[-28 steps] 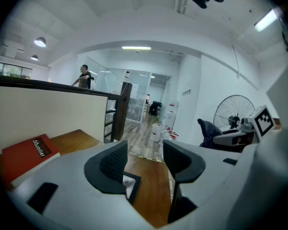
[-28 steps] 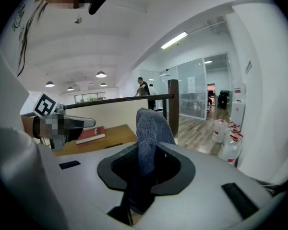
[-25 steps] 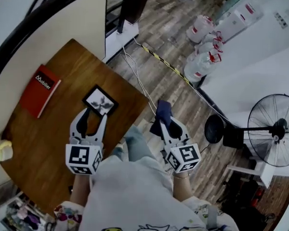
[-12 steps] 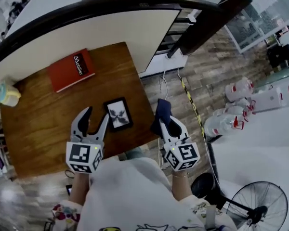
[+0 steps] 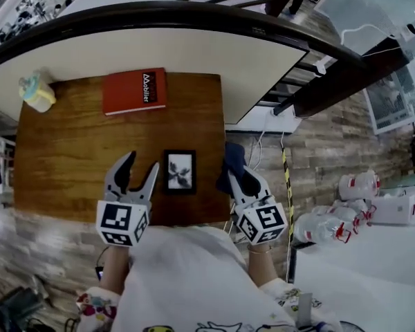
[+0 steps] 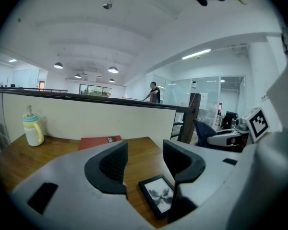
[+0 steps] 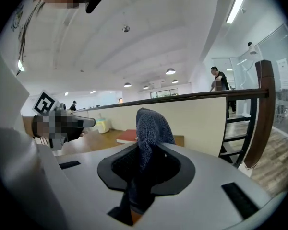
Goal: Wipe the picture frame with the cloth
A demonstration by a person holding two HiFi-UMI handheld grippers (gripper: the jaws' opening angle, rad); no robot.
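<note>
Picture frame (image 5: 180,171): black, lying flat and face up on the table (image 5: 69,158), near its front right corner; the head view places it between the two grippers.
Cloth (image 5: 233,161): dark blue, standing up past the jaw tips that hold it, above the table's right edge. It is just to the right of the frame, with a strip of bare wood showing between them.
Right gripper (image 5: 241,180): jaws pressed together on the cloth, pinching its lower part.
Left gripper (image 5: 140,163): jaws spread with nothing between them, tips just left of the frame. In the left gripper view the frame lies on the wood by the right jaw.
Red book (image 5: 133,90): flat at the table's far edge, well apart from the frame.
Bottle (image 5: 36,92): pale yellow, upright at the far left corner.
Handrail (image 5: 194,16): dark, topping the pale wall behind the table.
</note>
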